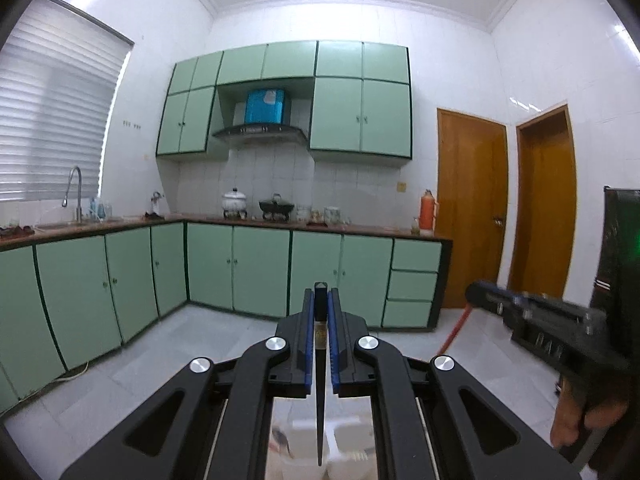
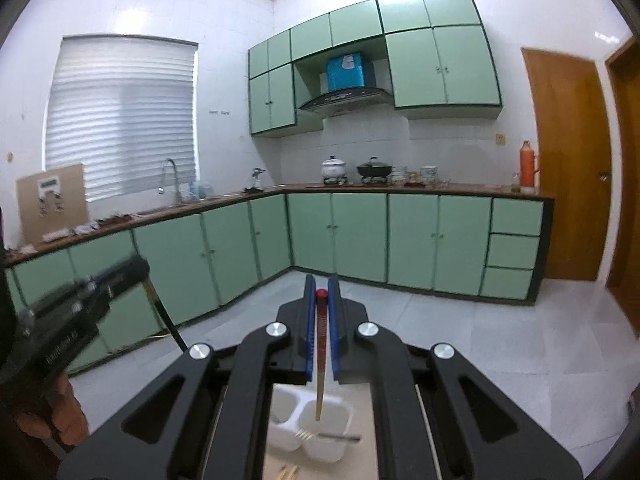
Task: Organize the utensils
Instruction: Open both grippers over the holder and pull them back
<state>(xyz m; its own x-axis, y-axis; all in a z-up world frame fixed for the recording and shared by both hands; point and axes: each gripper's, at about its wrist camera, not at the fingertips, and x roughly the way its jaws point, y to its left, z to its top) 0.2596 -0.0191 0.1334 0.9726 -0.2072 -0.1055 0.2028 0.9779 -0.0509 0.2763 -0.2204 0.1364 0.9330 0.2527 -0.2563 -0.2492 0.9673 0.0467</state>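
A black chopstick (image 1: 320, 380) is clamped between the blue pads of the left gripper (image 1: 320, 300), its tip hanging down over a white utensil holder (image 1: 348, 436). A red-capped wooden chopstick (image 2: 320, 356) is pinched in the right gripper (image 2: 320, 292), its lower end held above the right compartment of the white two-compartment holder (image 2: 312, 432). A fork (image 2: 328, 436) is laid across that compartment's rim. What is inside either compartment cannot be made out.
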